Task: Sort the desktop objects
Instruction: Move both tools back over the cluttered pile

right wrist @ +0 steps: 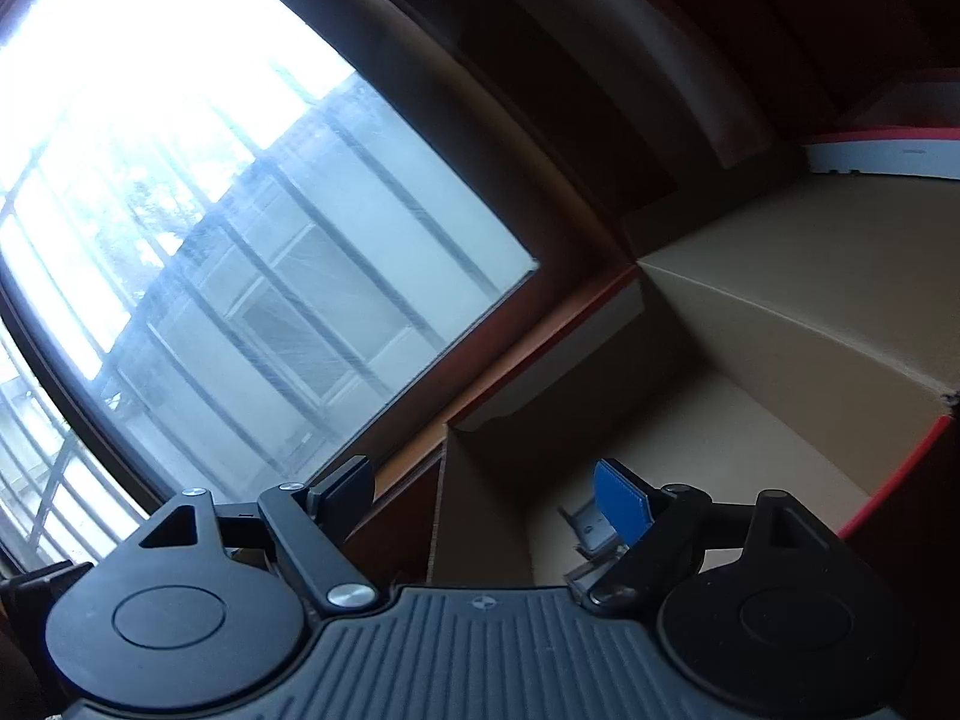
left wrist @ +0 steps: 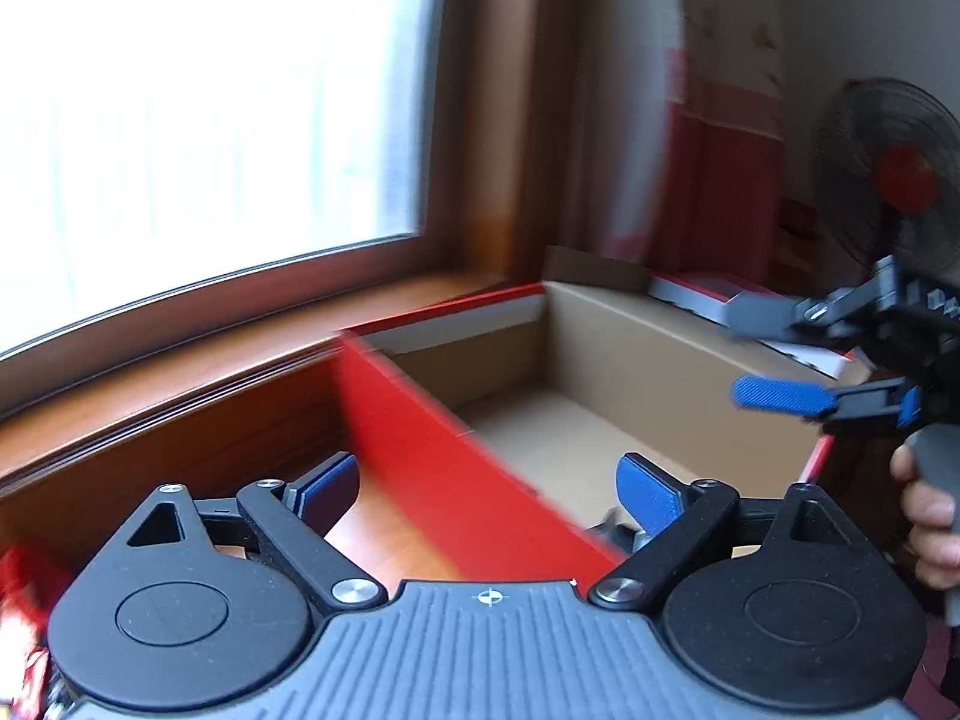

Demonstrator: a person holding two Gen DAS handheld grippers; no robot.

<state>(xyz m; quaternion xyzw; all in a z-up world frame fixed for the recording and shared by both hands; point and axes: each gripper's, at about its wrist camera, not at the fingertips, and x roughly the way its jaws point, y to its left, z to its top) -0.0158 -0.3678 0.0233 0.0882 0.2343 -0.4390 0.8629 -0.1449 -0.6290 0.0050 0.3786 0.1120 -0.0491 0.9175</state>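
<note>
An open cardboard box with red outer walls (left wrist: pixel 420 450) and a brown inside stands on the wooden desk by the window; it also shows in the right wrist view (right wrist: pixel 780 360). My left gripper (left wrist: pixel 489 489) is open and empty, held over the box's near red wall. My right gripper (right wrist: pixel 486 498) is open and empty above the box; in the left wrist view it (left wrist: pixel 756 354) hangs over the box's right side. A small grey metal object (right wrist: pixel 594 531), partly hidden by my right finger, lies on the box floor; it also shows in the left wrist view (left wrist: pixel 618 525).
A bright window (left wrist: pixel 210 120) with a wooden sill runs along the back. A white and red flat box (left wrist: pixel 702 294) lies behind the cardboard box. A black fan (left wrist: pixel 894 174) stands at the right. Red packaging (left wrist: pixel 24 618) sits at the lower left.
</note>
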